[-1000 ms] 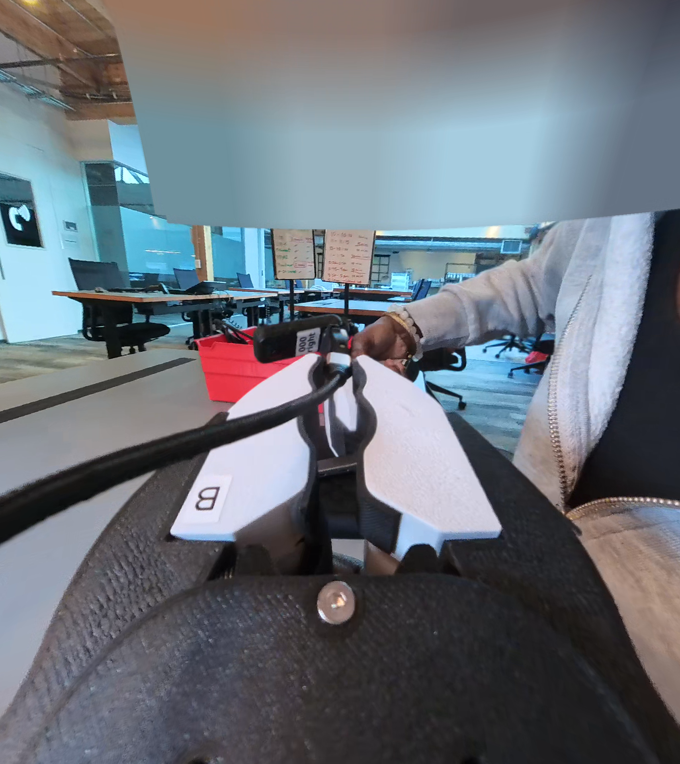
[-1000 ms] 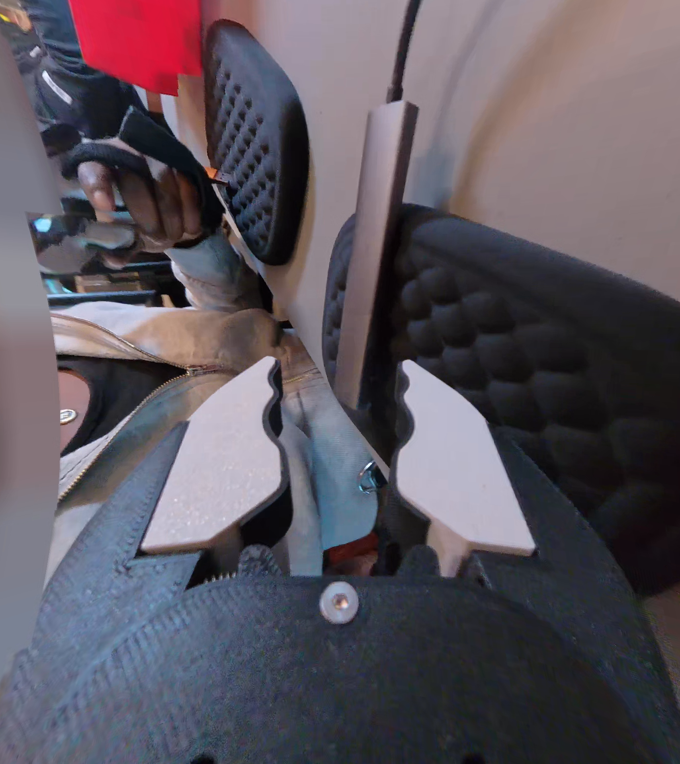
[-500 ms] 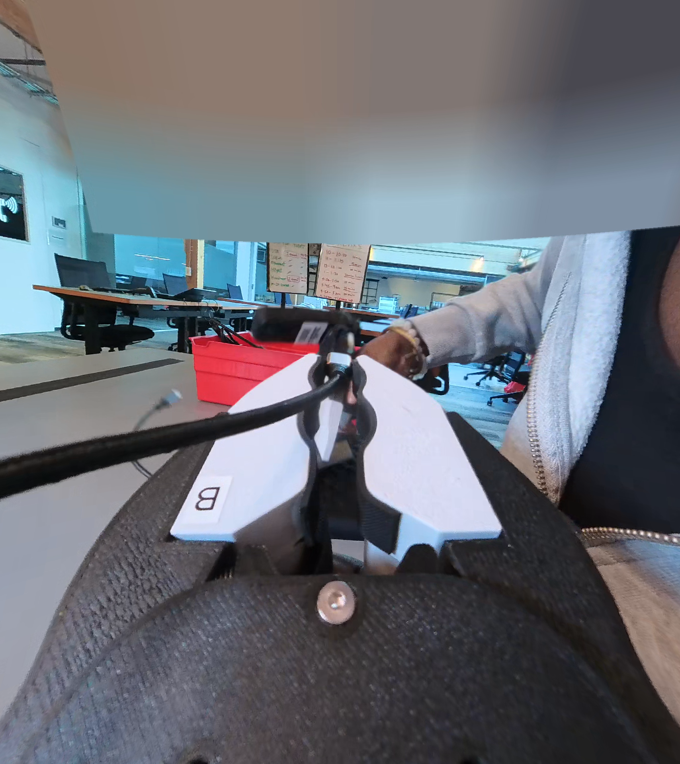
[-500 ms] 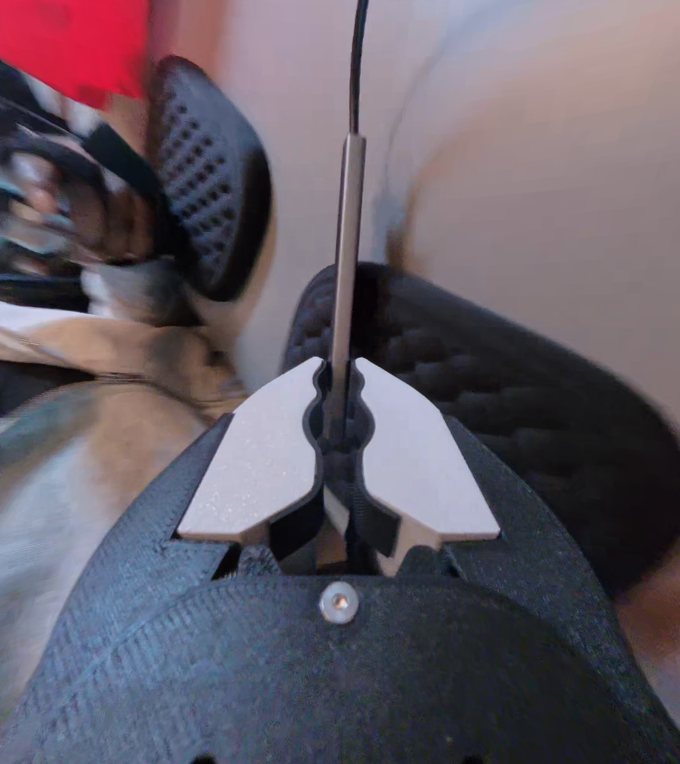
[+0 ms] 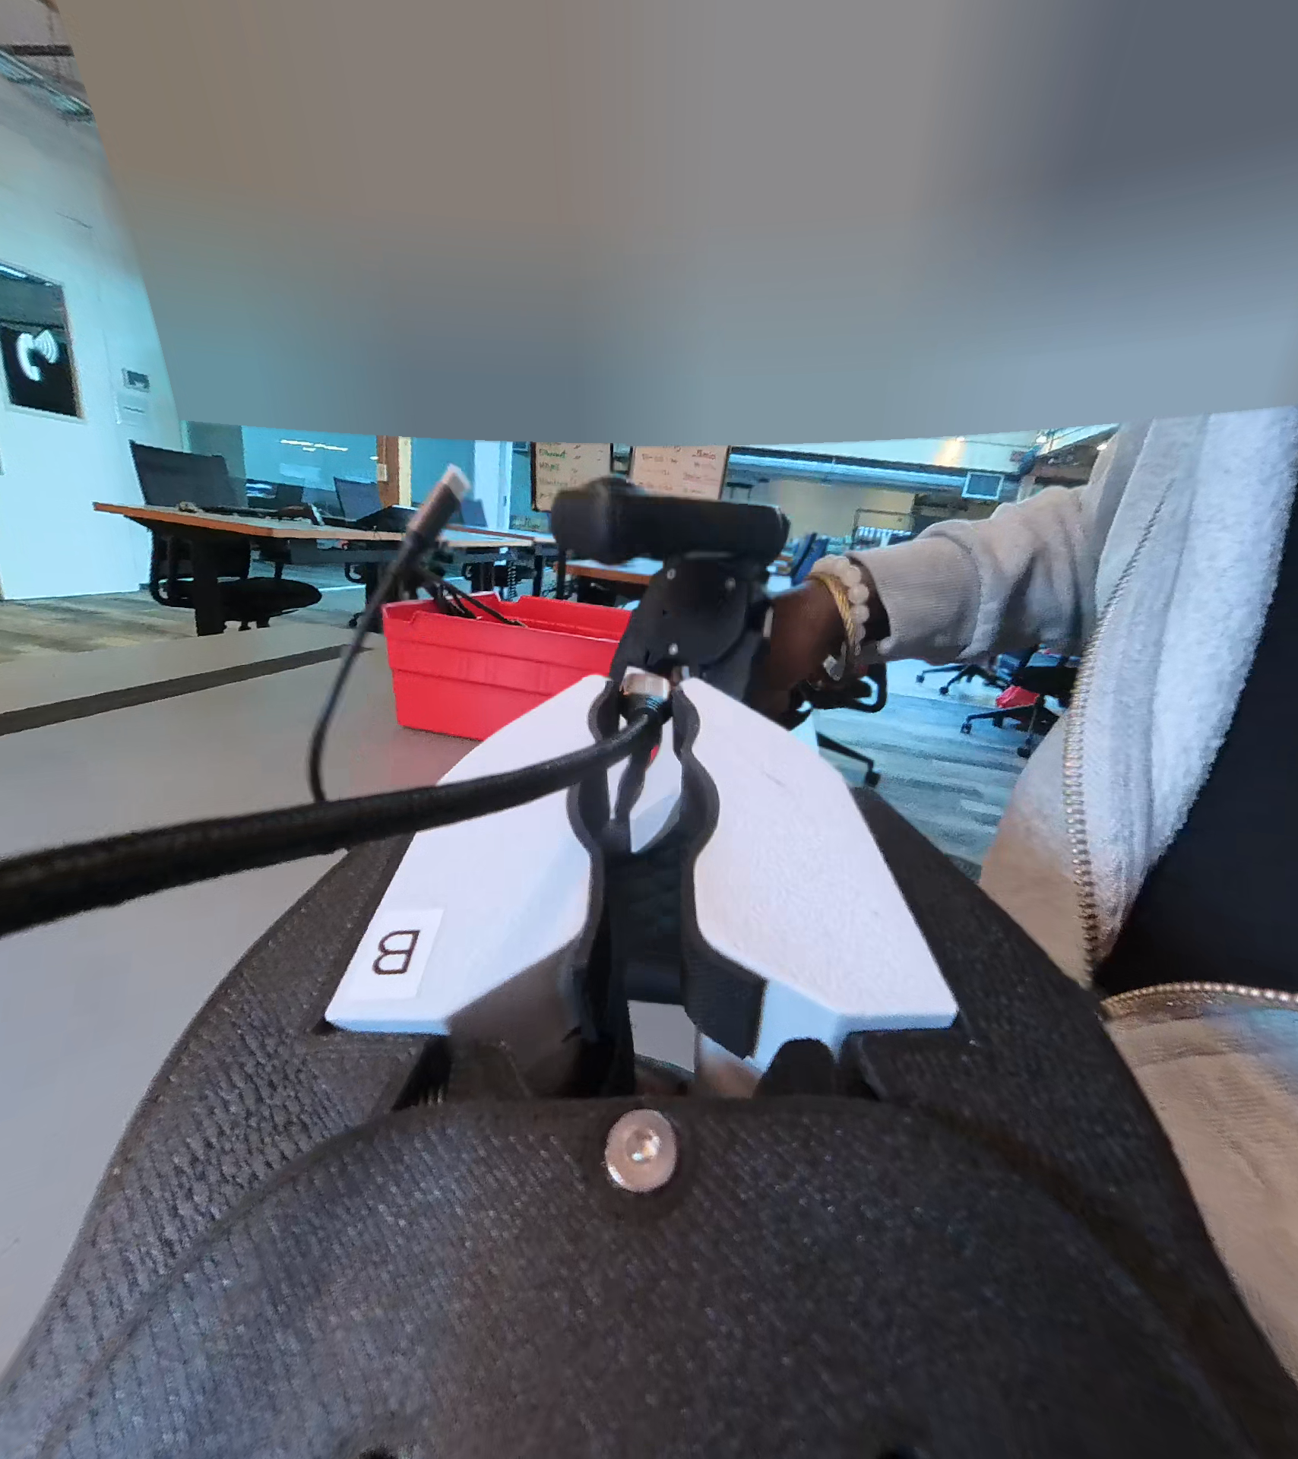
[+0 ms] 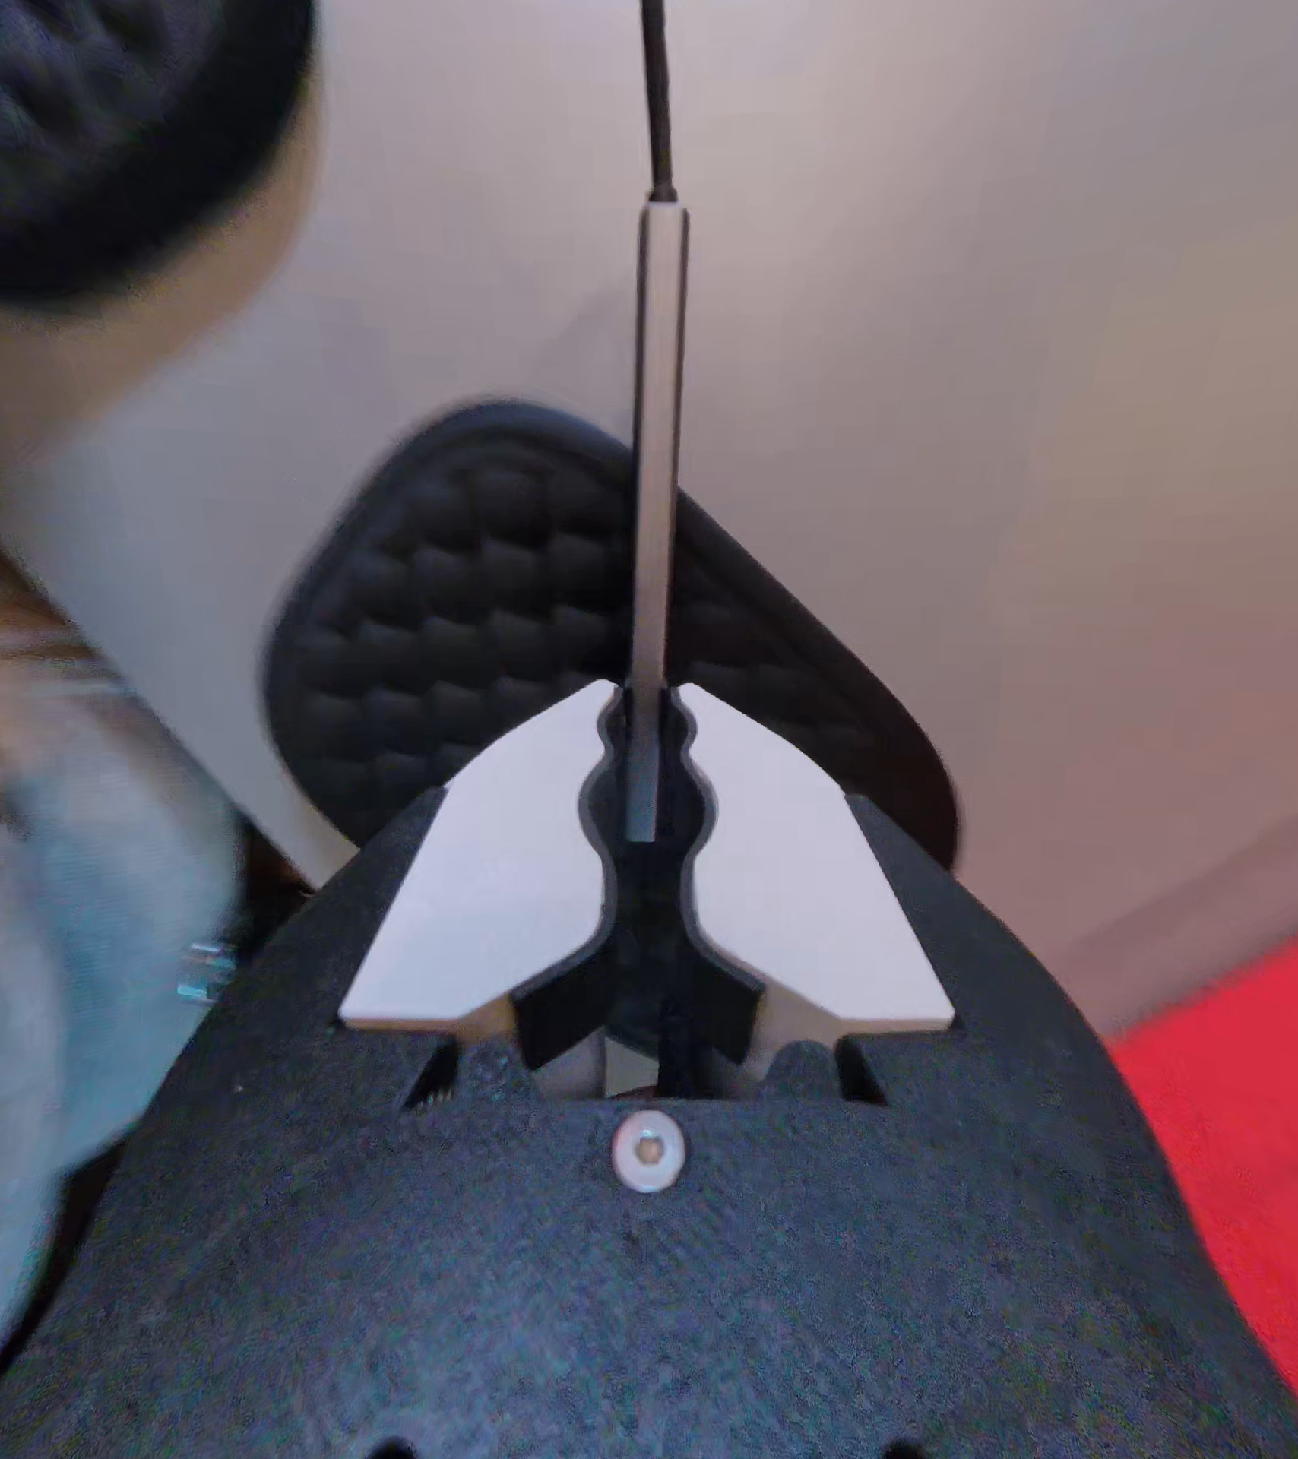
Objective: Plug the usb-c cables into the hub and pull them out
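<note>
1. Red bin (image 5: 508,671): open-topped plastic tub standing on the table just ahead of the left tongs, a little left of their tips. Black cables (image 5: 472,606) stick up over its rim at the left end; the rest of its contents cannot be made out. A blurred red patch, perhaps the same bin, sits at the lower right of the right wrist view.

2. Left tongs (image 5: 642,699): white fingers (image 5: 504,876) closed on the metal plug end of a thick braided black cable (image 5: 235,841). The cable leaves the tips and runs off to the left, above the table.

3. Right tongs (image 6: 646,695): white fingers (image 6: 500,860) closed on the near end of the hub (image 6: 658,489), a slim grey metal bar that points straight ahead of the tips, seen edge-on. In the left wrist view these tongs (image 5: 689,612) sit just beyond the left tips, held by a hand (image 5: 804,631) with a beaded bracelet.

4. Hub lead (image 6: 658,95): thin black cord leaving the far end of the hub and running on ahead. In the left wrist view a thin black cable (image 5: 350,647) rises left of the bin to a free silver-tipped plug (image 5: 448,485) in the air; whether it is the same cord cannot be told.

5. Black padded cases: one (image 6: 472,631) lies on the table under and behind the hub; another (image 6: 77,118) lies to the upper left.

6. Table (image 5: 117,758): bare grey top to the left of the left tongs. Its near edge runs beside the person's grey zipped jacket (image 5: 1183,631) on the right.
</note>
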A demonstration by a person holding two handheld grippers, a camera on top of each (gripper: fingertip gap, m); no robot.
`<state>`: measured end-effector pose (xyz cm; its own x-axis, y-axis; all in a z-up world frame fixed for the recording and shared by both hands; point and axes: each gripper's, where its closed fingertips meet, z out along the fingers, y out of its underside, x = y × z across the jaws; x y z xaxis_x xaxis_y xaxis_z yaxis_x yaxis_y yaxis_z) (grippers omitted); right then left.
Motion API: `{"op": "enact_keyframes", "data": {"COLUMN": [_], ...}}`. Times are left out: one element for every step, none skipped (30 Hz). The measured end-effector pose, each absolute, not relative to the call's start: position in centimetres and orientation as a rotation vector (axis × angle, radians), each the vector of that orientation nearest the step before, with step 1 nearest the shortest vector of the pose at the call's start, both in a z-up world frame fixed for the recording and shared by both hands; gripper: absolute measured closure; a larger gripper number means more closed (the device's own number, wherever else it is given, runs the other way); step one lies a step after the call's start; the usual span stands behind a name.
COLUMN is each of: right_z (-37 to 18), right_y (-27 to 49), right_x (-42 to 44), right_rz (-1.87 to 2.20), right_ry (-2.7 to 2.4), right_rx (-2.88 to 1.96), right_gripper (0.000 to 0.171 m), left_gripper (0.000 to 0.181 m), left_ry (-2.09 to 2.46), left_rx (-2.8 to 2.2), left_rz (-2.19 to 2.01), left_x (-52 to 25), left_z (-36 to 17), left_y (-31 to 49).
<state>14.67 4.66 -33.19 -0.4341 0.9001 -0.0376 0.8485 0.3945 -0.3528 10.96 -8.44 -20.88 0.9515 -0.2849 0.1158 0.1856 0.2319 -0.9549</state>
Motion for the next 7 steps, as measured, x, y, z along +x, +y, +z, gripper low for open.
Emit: {"op": "enact_keyframes", "data": {"right_z": [-32.7, -31.7, -30.2, -28.5, -26.9, -25.5, -24.6], "right_y": [3.6, 2.2, 0.9, -0.3, -1.1, -1.6, -2.0], "right_x": [14.3, 13.7, 13.0, 12.3, 11.6, 11.2, 10.8], "right_rz": [0.728, 1.027, 1.349, 1.660, 1.943, 2.194, 2.383], "right_ry": [-2.433, -2.340, -2.217, -2.074, -1.920, -1.772, -1.648], "right_rx": [-1.711, -1.855, -1.962, -2.043, -2.103, -2.138, -2.158], "right_gripper": [0.162, 0.162, 0.162, 0.162, 0.161, 0.161, 0.162], "left_gripper": [0.168, 0.168, 0.168, 0.168, 0.168, 0.168, 0.168], "left_ry": [0.084, 0.076, 0.068, 0.063, 0.062, 0.060, 0.059], "left_rx": [-1.309, -1.320, -1.329, -1.337, -1.346, -1.360, -1.375], "left_rz": [-0.311, -0.295, -0.277, -0.261, -0.245, -0.225, -0.203], "left_x": [10.9, 10.8, 10.6, 10.5, 10.5, 10.4, 10.3], "left_z": [-21.0, -21.1, -21.1, -21.2, -21.3, -21.4, -21.5], "left_y": [-8.3, -8.1, -7.9, -7.8, -7.6, -7.4, -7.2]}}
